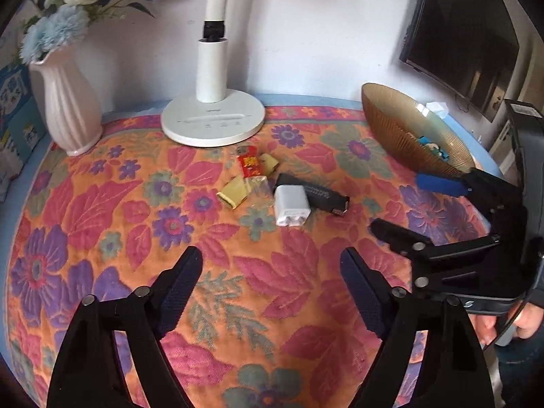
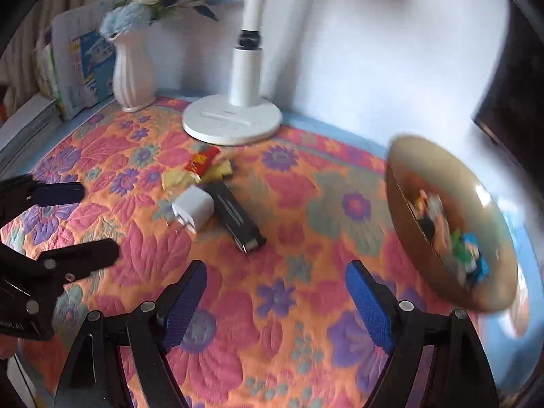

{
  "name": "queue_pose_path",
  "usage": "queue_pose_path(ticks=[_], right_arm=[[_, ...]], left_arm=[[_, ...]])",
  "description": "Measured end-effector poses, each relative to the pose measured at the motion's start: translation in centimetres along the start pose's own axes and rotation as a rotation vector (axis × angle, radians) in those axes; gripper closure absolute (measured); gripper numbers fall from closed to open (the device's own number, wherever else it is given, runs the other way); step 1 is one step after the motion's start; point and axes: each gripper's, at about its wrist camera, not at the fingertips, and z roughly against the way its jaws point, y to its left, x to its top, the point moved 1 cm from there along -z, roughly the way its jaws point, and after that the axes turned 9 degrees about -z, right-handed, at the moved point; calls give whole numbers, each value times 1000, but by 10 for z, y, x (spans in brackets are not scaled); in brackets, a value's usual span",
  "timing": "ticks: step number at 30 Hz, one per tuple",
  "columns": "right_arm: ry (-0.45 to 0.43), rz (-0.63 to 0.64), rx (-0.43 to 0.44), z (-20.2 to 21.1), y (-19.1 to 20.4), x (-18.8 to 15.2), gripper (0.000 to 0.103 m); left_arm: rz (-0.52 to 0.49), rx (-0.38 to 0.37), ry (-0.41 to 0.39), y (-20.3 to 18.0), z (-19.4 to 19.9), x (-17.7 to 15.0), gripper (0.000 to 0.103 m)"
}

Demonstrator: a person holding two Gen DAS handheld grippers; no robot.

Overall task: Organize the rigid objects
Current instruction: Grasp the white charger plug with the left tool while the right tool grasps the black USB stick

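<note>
A white USB charger (image 1: 291, 205) lies on the floral cloth against a black stapler-like bar (image 1: 314, 194). Behind them lie yellow wrapped sweets (image 1: 234, 192) and a red packet (image 1: 250, 164). My left gripper (image 1: 272, 261) is open and empty, short of the charger. My right gripper (image 2: 275, 273) is open and empty, near the bar's end (image 2: 238, 217); the charger (image 2: 193, 209) lies to its left. A brown ribbed bowl (image 1: 408, 136) at the right holds small toys (image 2: 465, 255). Each gripper shows in the other's view: right (image 1: 401, 204), left (image 2: 98, 221).
A white lamp base (image 1: 213, 120) stands at the back centre. A pink vase (image 1: 69, 102) with flowers stands back left, with books (image 2: 85, 68) beside it. A dark TV (image 1: 465, 40) hangs on the wall at the right. The table's blue edge (image 1: 476, 149) runs behind the bowl.
</note>
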Motion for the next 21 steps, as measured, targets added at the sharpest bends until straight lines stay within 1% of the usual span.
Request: queue_pose_path(ticks=[1,2,3,4,5,7,9,11,14,17,18,20,21], right_arm=[[6,19,33,-6,1,4,41],[27,32,79,-16,0,8,45],[55,36,123,-27,-1,10,46],[69,37,140,-36,-2,11,46],[75,44,140,-45,-3,11,47],[78,56,153,-56,-5,10,50],[70,58,193,-63,-6,12,50],[69,63,206,-69,-3,15,51],[60,79,220,-74,0,18,56],[60,86,240,-73,1,18,64],[61,86,250,-72,1,17,71],[63,83,254,-69,-1,14,76],[68,82,253,-67,-2,12,78]], left_arm=[[3,-30,5,1,-4,5,31],[0,-51,8,1,-10,10,38],[-7,-59,15,0,-16,13,39],[-19,-59,26,0,-23,16,40],[-29,-62,36,-1,-29,18,46],[-37,-97,60,0,-40,19,56],[-29,-123,66,1,-48,20,56],[-23,-142,70,2,-55,20,56],[-9,-140,71,5,-63,22,56],[20,-161,78,9,-69,24,56],[23,-161,81,8,-71,25,56],[11,-148,97,4,-76,25,56],[-3,-125,95,0,-78,25,57]])
